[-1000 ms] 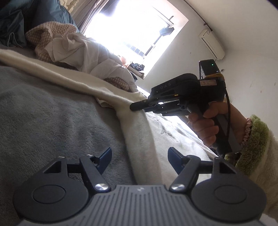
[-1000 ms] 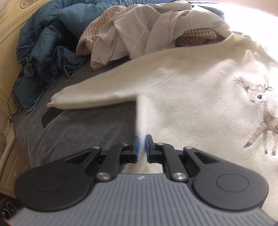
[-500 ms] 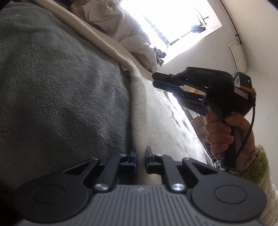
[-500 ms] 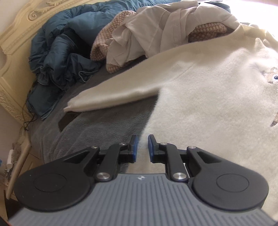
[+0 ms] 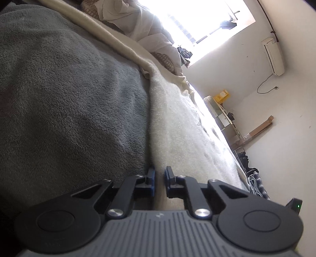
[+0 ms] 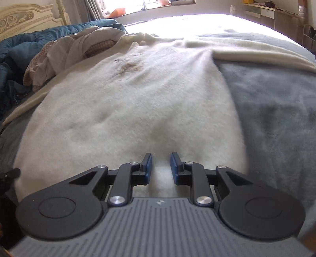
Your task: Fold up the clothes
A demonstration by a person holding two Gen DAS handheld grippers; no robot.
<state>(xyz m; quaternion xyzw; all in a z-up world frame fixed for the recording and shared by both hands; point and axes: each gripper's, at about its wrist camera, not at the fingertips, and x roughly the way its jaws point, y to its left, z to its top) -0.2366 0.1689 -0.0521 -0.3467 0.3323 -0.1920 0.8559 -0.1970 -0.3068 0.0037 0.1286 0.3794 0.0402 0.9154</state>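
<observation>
A cream knitted sweater (image 6: pixel 138 98) with a brown deer motif (image 6: pixel 128 67) lies flat on the bed, one sleeve (image 6: pixel 256 53) stretched out to the right. My left gripper (image 5: pixel 160 178) is shut on the side edge of the sweater (image 5: pixel 183 122) near its lower corner, and a strip of cream fabric shows between the blue pads. Its black tip (image 6: pixel 9 174) shows at the sweater's lower left corner in the right wrist view. My right gripper (image 6: pixel 161 166) hovers over the middle of the hem, its jaws a narrow way apart and holding nothing.
A grey fleece blanket (image 6: pixel 276 118) covers the bed. A heap of pale and checked clothes (image 6: pixel 65 51) and a blue duvet (image 6: pixel 15 51) lie at the far left by the carved headboard (image 6: pixel 23 17). Shelves and a window stand beyond the bed.
My left gripper closed on the sweater's edge and stays there. My right gripper swung from the left armpit area to the middle of the hem, and its jaws parted slightly.
</observation>
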